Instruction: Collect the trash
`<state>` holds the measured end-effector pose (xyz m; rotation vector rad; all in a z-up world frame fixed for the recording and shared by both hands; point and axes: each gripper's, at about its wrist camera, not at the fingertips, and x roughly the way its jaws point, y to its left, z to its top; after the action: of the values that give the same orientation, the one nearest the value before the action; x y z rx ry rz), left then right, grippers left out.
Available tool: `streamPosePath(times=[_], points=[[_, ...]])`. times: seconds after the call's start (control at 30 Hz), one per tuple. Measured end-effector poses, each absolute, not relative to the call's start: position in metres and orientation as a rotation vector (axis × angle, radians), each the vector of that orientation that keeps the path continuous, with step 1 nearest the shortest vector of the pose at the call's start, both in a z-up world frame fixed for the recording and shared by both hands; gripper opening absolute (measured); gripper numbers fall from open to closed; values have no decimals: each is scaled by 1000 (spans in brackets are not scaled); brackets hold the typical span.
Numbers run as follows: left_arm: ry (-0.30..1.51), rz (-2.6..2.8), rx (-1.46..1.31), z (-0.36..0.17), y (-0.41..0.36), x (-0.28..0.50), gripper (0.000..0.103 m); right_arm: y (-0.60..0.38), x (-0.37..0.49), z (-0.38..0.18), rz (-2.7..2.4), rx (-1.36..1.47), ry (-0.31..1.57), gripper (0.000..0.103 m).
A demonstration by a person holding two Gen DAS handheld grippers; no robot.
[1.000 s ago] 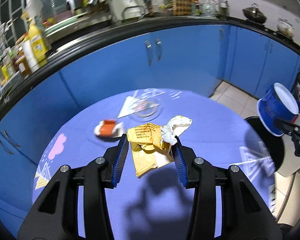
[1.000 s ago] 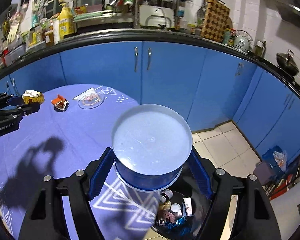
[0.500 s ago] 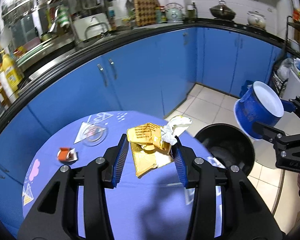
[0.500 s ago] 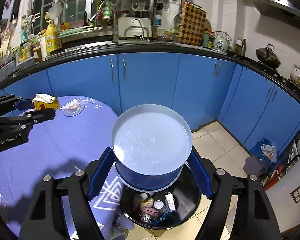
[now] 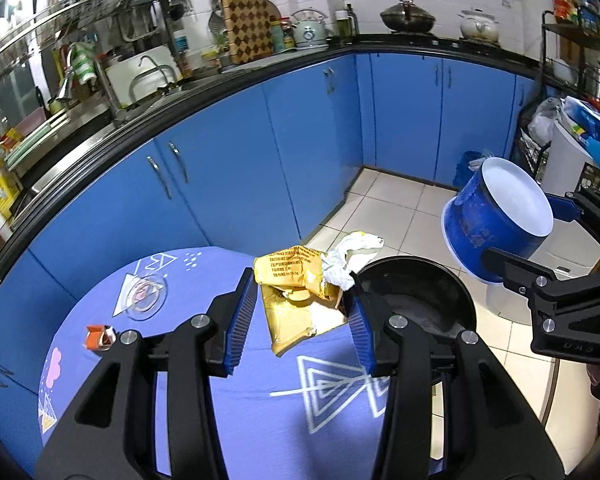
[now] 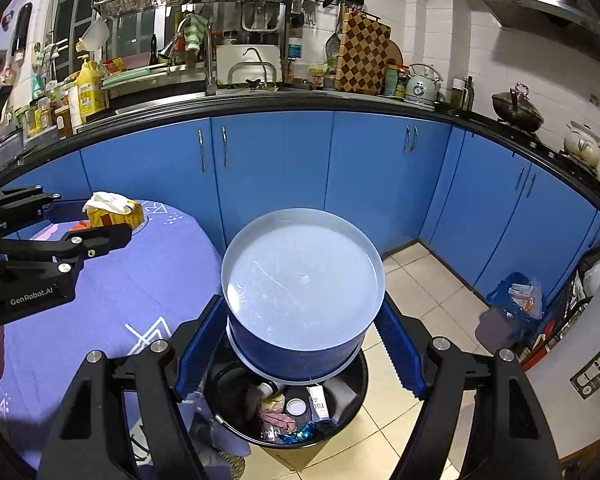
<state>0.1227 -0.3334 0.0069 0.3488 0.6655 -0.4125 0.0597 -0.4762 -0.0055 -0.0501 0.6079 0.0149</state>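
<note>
My left gripper (image 5: 302,280) is shut on a crumpled yellow wrapper (image 5: 288,304) with a white tissue (image 5: 348,256) bunched against it. It hangs over the right edge of the purple table (image 5: 260,400), just short of the black trash bin (image 5: 420,300). My right gripper (image 6: 302,312) is shut on a round blue tub (image 6: 300,272), whose pale bottom faces the camera, above the bin (image 6: 356,392) that holds several scraps. In the right wrist view the left gripper (image 6: 96,220) and its wrapper (image 6: 116,216) are at the left. A small orange wrapper (image 5: 98,336) lies on the table.
A glass saucer (image 5: 144,296) sits on the table's far side. Blue cabinets (image 6: 276,168) curve behind table and bin. A small blue bin with a bag (image 6: 516,300) and a white appliance (image 6: 580,344) stand on the tiled floor at the right.
Both grippers have swung right, from over the table toward the black bin, which has come into view under them. Both grips are unchanged.
</note>
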Motion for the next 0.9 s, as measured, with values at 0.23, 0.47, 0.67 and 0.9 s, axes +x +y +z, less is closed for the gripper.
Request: streamPosePath(times=[0.23,0.47,0.67,0.9], points=[[671,-443,368,4,-356,123,45,-490,58,-9,7,-38,614,73],[678,-466,386,-2,-377,125,45,-501,64,-15,2,-25,628,73],[683,-478,398,-7,-387,129,45,-507,68,-23,6,-20,638,73],[691,-486,405,-12,-397,136,45,-512,76,-28,13,-9,649,73]])
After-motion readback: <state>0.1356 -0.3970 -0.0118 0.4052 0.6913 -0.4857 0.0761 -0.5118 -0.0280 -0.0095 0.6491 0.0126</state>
